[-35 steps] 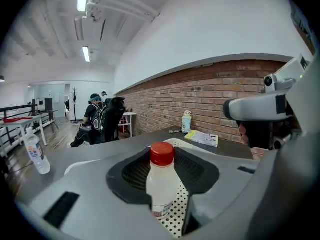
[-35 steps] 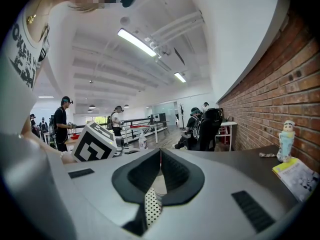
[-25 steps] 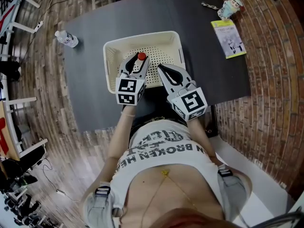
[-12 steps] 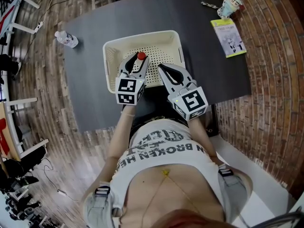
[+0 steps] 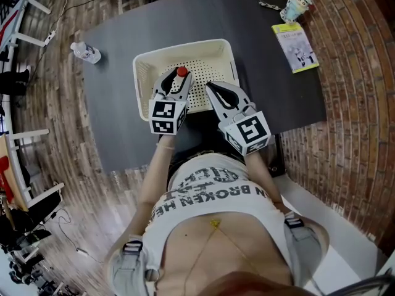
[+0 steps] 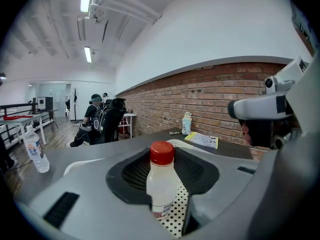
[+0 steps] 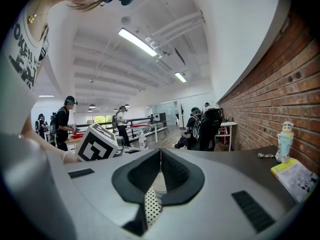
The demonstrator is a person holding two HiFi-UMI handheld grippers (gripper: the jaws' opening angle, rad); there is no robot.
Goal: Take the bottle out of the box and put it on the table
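Note:
A small white bottle with a red cap (image 5: 182, 72) stands upright inside the cream perforated basket (image 5: 142, 63) on the dark table. My left gripper (image 5: 178, 79) reaches into the basket and is shut on the bottle. In the left gripper view the dark pads lie against both sides of the bottle (image 6: 161, 184), with the basket's dotted floor showing beside and below it. Whether the bottle still rests on that floor I cannot tell. My right gripper (image 5: 211, 90) hovers over the basket's near right side, shut and empty, its fingertips meeting (image 7: 160, 156).
A clear water bottle (image 5: 86, 51) stands near the table's far left edge. A yellow booklet (image 5: 295, 48) and a small cartoon figure cup (image 5: 295, 8) lie at the far right by the brick wall. People sit at desks in the background.

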